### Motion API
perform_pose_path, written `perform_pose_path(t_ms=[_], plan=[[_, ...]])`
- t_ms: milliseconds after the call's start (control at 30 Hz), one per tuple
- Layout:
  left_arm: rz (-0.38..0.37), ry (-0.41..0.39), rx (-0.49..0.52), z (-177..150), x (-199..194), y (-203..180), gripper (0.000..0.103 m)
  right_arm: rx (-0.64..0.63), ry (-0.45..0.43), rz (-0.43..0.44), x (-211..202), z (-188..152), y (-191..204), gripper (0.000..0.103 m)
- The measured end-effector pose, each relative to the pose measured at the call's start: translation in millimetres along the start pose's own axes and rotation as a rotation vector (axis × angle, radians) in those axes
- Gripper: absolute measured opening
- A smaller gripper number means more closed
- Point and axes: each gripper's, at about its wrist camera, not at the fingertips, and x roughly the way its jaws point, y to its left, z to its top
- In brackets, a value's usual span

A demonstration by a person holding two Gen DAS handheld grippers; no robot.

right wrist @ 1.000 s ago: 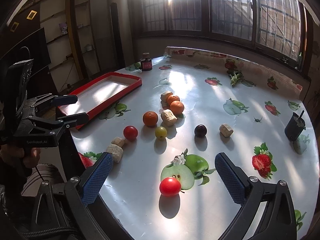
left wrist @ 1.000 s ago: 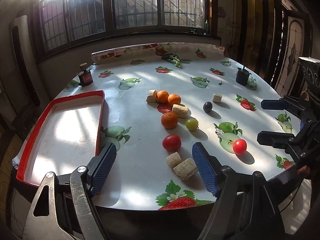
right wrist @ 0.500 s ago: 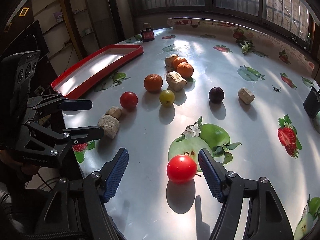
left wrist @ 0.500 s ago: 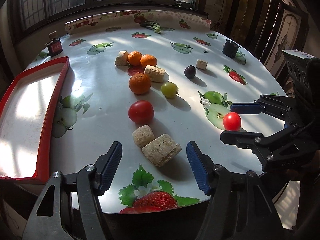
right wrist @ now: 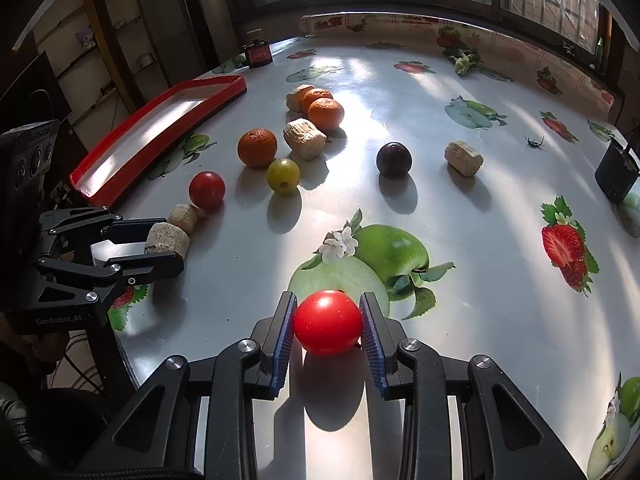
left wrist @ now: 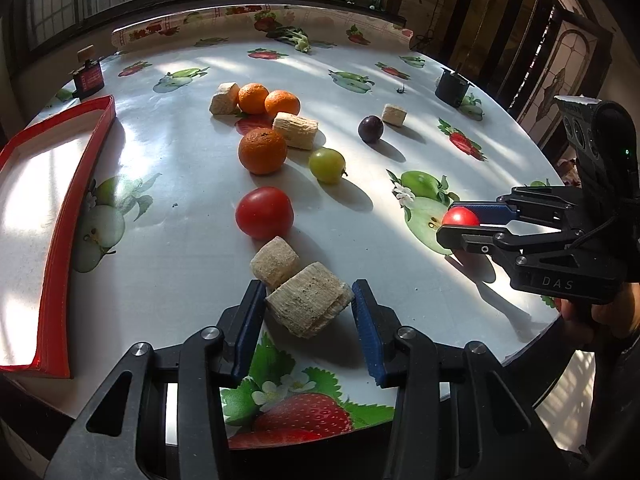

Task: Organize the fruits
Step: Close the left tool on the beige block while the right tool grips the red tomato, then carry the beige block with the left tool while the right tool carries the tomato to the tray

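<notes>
The left gripper point(left wrist: 308, 312), at the bottom centre of the left wrist view, has just been closing its jaws around a large beige, rough-textured cylindrical block point(left wrist: 309, 305) lying on its side on the table. Both blue ribbed pads point(left wrist: 249, 326) meet the block's ends, so the jaws pinch the block. A smaller beige cylindrical block point(left wrist: 275, 262) touches it on the upper left side.

The right gripper point(right wrist: 328, 326), at the bottom centre of the right wrist view, has also just been closing its jaws. Its blue pads point(right wrist: 283, 338) press on both sides of a glossy red round tomato point(right wrist: 327, 322), which rests on the glossy white tablecloth printed with fruit point(right wrist: 460, 200). In the left wrist view the same gripper point(left wrist: 460, 226) appears at the right edge with the tomato between its fingers.

Remaining task items in the left wrist view:
- A second red tomato point(left wrist: 264, 212) sits at the centre, just above the smaller block.
- An orange mandarin point(left wrist: 262, 151) lies above it; two more mandarins point(left wrist: 268, 100) sit touching each other higher up.
- A green grape point(left wrist: 327, 165) lies right of centre.
- A dark purple plum point(left wrist: 370, 129) lies further to the upper right.
- A shallow red-rimmed rectangular tray point(left wrist: 86, 168) occupies the left edge and holds no fruit.
</notes>
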Motion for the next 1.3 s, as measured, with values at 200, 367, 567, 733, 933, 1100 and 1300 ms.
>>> perform_pose_path(t_ms=[200,367,567,733,933,1100,1300], plan=[[0.002,-0.038,0.004,1.9,-17.2,2.8,0.042,-0.008,-0.042,0.021,-10.9,8.0,11.5,0.033],[0.016,-0.082,-0.024,5.3,-35.0,17.9,0.042,-0.028,-0.084,0.054,-20.7,21.7,25.1,0.033],[0.047,-0.123,-0.059,8.1,-53.3,40.3,0.042,-0.056,-0.112,0.088,-20.6,40.2,44.2,0.033],[0.078,-0.154,-0.097,9.5,-65.7,63.6,0.042,-0.067,-0.139,0.135,-20.3,58.0,61.7,0.033],[0.126,-0.181,-0.154,8.6,-77.3,93.4,0.042,-0.102,-0.162,0.185,-14.9,80.9,90.8,0.033],[0.170,-0.200,-0.190,4.8,-88.5,115.9,0.042,-0.122,-0.163,0.229,-3.3,98.5,111.9,0.033],[0.221,-0.212,-0.238,-0.4,-98.5,143.7,0.042,-0.143,-0.158,0.282,12.4,118.1,139.6,0.033]])
